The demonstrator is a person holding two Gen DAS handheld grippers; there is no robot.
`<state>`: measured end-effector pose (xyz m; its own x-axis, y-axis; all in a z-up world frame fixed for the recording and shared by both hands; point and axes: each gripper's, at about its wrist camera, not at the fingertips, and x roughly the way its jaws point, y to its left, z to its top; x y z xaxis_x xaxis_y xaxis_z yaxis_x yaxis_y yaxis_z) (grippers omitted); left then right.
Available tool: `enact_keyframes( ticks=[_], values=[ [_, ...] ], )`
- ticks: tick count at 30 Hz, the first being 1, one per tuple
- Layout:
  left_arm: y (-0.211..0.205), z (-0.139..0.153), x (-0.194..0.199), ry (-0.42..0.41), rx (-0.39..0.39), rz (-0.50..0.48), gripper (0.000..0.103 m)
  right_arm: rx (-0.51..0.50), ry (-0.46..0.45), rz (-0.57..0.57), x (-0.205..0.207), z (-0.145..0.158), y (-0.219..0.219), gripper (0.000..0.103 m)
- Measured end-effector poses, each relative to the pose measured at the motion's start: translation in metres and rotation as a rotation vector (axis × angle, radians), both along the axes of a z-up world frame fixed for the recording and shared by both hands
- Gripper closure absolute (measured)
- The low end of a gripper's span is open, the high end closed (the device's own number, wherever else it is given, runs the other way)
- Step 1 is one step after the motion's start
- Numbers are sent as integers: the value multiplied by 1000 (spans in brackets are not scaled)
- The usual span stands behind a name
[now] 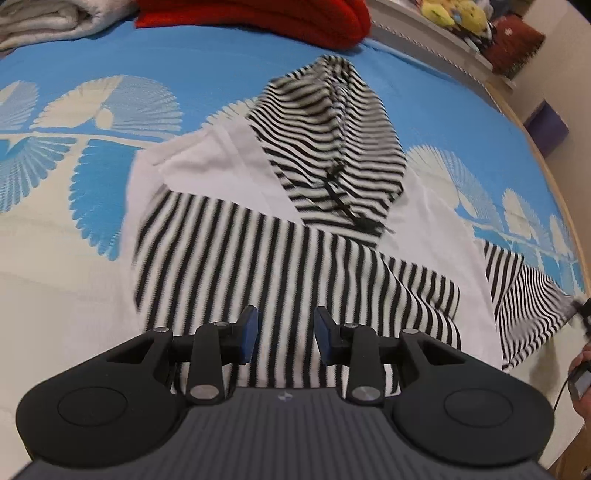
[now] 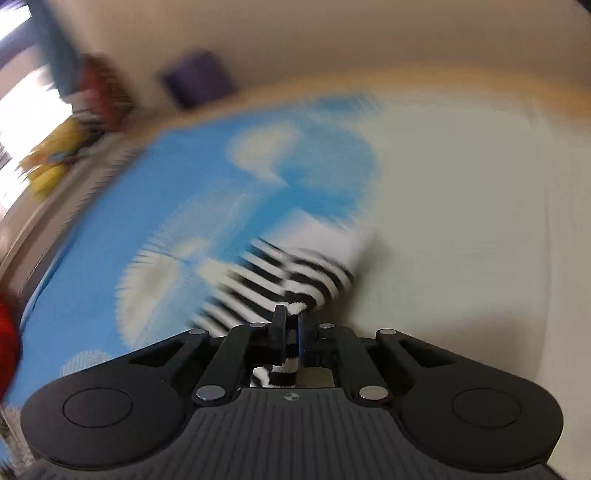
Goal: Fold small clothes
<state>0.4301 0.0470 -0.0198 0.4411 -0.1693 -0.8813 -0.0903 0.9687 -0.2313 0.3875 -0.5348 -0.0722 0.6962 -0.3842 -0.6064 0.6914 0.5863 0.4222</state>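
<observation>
A black-and-white striped hooded garment (image 1: 295, 236) lies on the blue and white bedspread (image 1: 74, 155), hood (image 1: 332, 140) toward the far side, one striped sleeve folded across its white body. My left gripper (image 1: 285, 334) is open and empty, just above the folded sleeve. The other striped sleeve (image 1: 524, 302) stretches out to the right, where my right gripper shows at the frame edge. In the blurred right wrist view, my right gripper (image 2: 292, 323) is shut on that sleeve's striped cuff (image 2: 284, 280) and holds it above the bed.
A red cushion (image 1: 266, 18) and a grey folded blanket (image 1: 48, 22) lie at the far side of the bed. A shelf with yellow plush toys (image 1: 454, 14) runs along the wall. A purple box (image 1: 546, 125) stands beyond the bed's wooden edge (image 1: 554, 192).
</observation>
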Motion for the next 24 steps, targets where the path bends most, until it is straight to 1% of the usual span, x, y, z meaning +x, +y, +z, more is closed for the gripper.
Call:
enact_keyframes(
  ticks=[1, 2, 3, 4, 6, 7, 8, 9, 10, 11, 12, 13, 14, 15, 16, 18, 19, 20, 21, 22, 23, 24],
  values=[
    [6, 2, 0, -3, -4, 12, 66, -102, -42, 74, 6, 23, 29, 98],
    [11, 4, -1, -6, -9, 24, 66, -169, -90, 154, 10, 42, 58, 98],
    [18, 6, -1, -9, -15, 40, 66, -211, -137, 232, 12, 56, 85, 98],
    [24, 8, -1, -11, -21, 55, 66, -249, -207, 362, 12, 75, 126, 98],
    [38, 12, -1, -14, -40, 90, 66, -270, -312, 651, 7, 96, 200, 98],
    [45, 14, -1, -15, -52, 107, 66, -255, -344, 809, 3, 101, 233, 96],
    [52, 16, -1, -15, -63, 124, 66, -213, -355, 1001, -1, 102, 270, 96],
    [59, 17, -1, -14, -75, 140, 66, -158, -331, 1157, -4, 98, 299, 94],
    [66, 18, 0, -14, -88, 155, 66, -104, -280, 1277, -5, 92, 321, 88],
    [71, 19, 0, -14, -101, 166, 66, -54, -211, 1362, -6, 84, 340, 85],
    [76, 20, 0, -14, -115, 178, 66, -22, -130, 1416, -8, 76, 355, 80],
    [81, 21, 1, -14, -126, 188, 66, -38, -47, 1424, -10, 71, 365, 80],
    [84, 23, 0, -17, -134, 196, 66, -87, 35, 1385, -11, 70, 370, 79],
    [86, 24, 0, -20, -139, 200, 66, -118, 89, 1337, -11, 72, 370, 78],
    [87, 24, 0, -22, -138, 200, 66, -116, 132, 1276, -10, 77, 365, 77],
    [86, 23, 0, -20, -129, 194, 66, -46, 148, 1183, -9, 91, 351, 72],
    [84, 21, 0, -15, -124, 191, 66, -23, 132, 1139, -9, 97, 342, 68],
    [81, 18, 1, -9, -117, 186, 66, -19, 108, 1114, -12, 101, 338, 65],
    [76, 14, 1, -2, -108, 175, 66, -32, 70, 1091, -15, 104, 330, 59],
    [71, 10, 1, 6, -97, 160, 66, -52, 40, 1069, -16, 102, 325, 56],
    [65, 6, 2, 12, -87, 147, 66, -76, 40, 1037, -15, 95, 321, 56],
    [57, 3, 2, 19, -75, 131, 66, -86, 91, 1003, -8, 85, 319, 55]
  ],
)
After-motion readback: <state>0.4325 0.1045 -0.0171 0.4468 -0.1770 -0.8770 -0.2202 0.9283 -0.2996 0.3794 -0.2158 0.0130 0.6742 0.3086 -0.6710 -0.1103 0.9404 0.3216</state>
